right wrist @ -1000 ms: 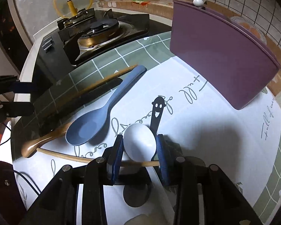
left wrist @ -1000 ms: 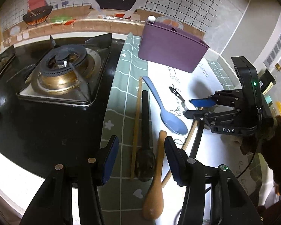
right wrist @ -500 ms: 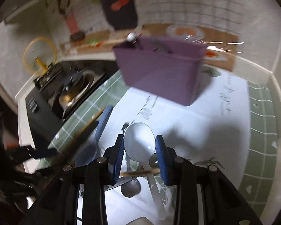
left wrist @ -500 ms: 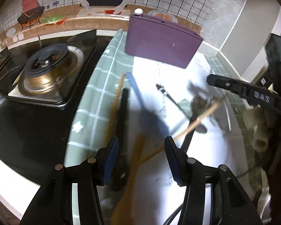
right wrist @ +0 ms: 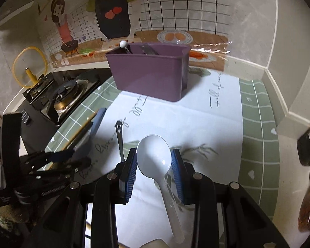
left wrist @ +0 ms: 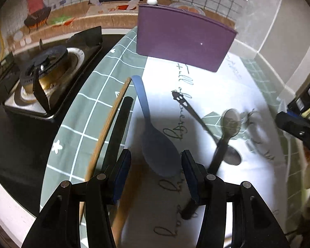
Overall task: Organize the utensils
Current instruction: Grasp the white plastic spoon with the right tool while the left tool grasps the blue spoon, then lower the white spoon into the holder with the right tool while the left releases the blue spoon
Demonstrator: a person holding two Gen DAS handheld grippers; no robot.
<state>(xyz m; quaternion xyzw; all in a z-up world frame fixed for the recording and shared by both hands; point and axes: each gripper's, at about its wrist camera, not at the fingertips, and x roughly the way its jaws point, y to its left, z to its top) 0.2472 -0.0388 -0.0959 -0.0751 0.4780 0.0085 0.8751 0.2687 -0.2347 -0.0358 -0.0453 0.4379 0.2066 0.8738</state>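
Left wrist view: left gripper (left wrist: 156, 168) is held open and empty over the blue spoon (left wrist: 155, 142), which lies mid-mat (left wrist: 80, 111).

Right wrist view: right gripper (right wrist: 154, 170) is clamped on the white spoon's (right wrist: 155, 157) bowl, lifted off the mat, short of the purple holder (right wrist: 148, 74). It is judged light, stiff and slippery (the neck would give a surer hold).

Left claw (left wrist: 156, 169) agape, right claw (right wrist: 154, 166) clamped, both pointing forward
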